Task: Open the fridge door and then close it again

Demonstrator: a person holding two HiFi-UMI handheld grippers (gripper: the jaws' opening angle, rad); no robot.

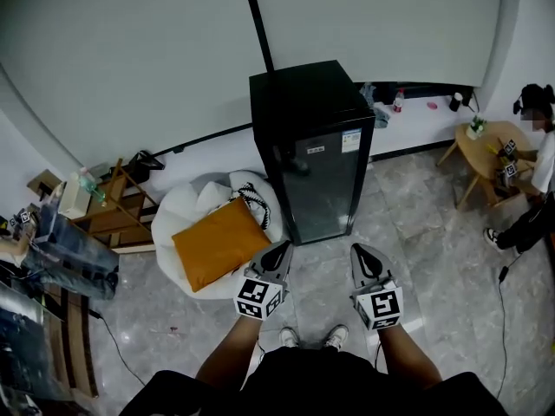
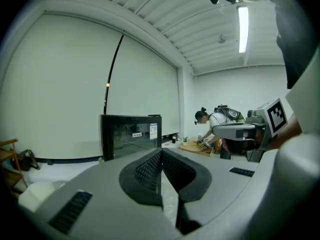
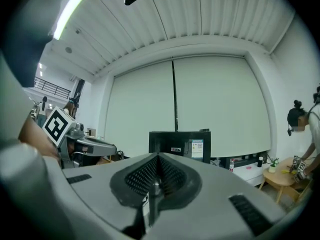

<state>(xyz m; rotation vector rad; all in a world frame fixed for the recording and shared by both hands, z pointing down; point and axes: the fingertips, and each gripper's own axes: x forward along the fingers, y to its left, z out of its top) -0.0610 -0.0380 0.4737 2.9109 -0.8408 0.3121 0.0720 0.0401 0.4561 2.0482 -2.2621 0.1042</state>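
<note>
A black fridge (image 1: 316, 159) with a glass door stands against the white wall, door closed; it also shows ahead in the left gripper view as the fridge (image 2: 131, 136) and in the right gripper view as the fridge (image 3: 180, 146). Both grippers hover side by side in front of it, well short of the door. My left gripper (image 1: 279, 254) is shut with nothing between its jaws. My right gripper (image 1: 362, 256) is shut and empty too. In their own views the left gripper (image 2: 161, 156) and the right gripper (image 3: 157, 160) show their ribbed pads pressed together.
A white beanbag (image 1: 186, 215) with an orange cushion (image 1: 221, 241) lies left of the fridge. Wooden shelves (image 1: 113, 211) stand at far left. A person (image 1: 538, 176) sits at a small round table (image 1: 486, 150) at right. A low white ledge (image 1: 416, 115) runs behind.
</note>
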